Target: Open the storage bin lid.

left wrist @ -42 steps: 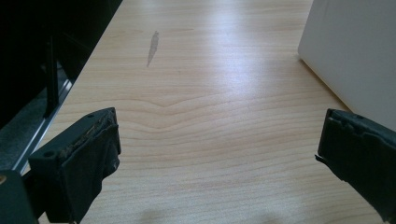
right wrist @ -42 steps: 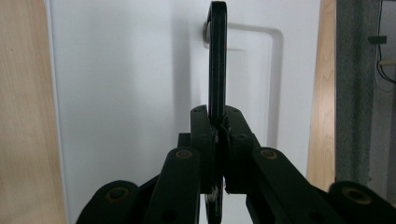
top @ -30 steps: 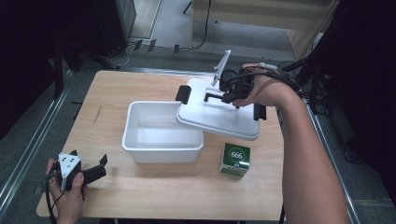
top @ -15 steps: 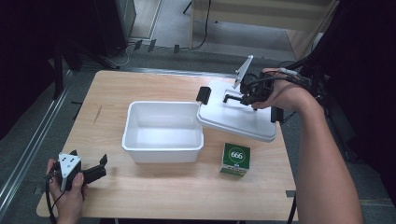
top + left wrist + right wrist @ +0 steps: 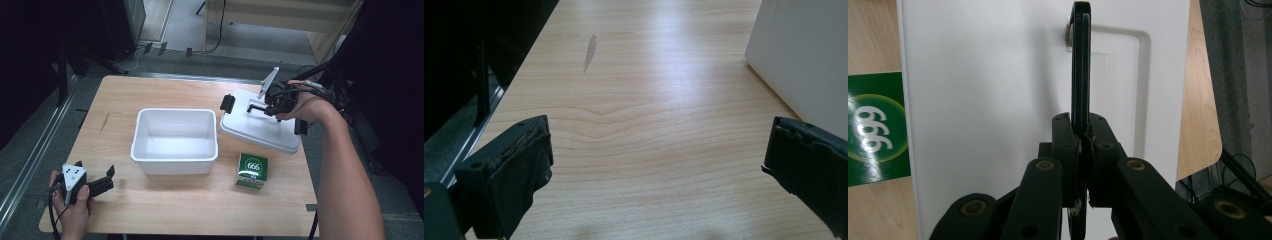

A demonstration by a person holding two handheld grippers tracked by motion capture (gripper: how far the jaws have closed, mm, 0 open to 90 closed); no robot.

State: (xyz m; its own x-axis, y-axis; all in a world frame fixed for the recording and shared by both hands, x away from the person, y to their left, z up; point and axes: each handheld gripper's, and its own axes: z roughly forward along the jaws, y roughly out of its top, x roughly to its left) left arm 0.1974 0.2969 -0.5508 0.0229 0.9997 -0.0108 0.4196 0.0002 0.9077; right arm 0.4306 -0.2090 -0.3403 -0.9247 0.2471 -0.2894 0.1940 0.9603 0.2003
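— So what's in the white tub (image 5: 174,141)?

— Nothing. Its lid (image 5: 260,125) hangs tilted just right of it, the right gripper (image 5: 270,106) clamped on the black handle (image 5: 1080,60). Left gripper (image 5: 100,184) rests open. Lid's near edge is cut off.

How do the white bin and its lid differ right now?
The white bin sits flat on the table, open and untouched; the lid is held tilted to its right by the right gripper, jaws clamped on the lid's black handle. The bin is deep; the lid is shallow, with black clips at its ends. Both are white plastic.
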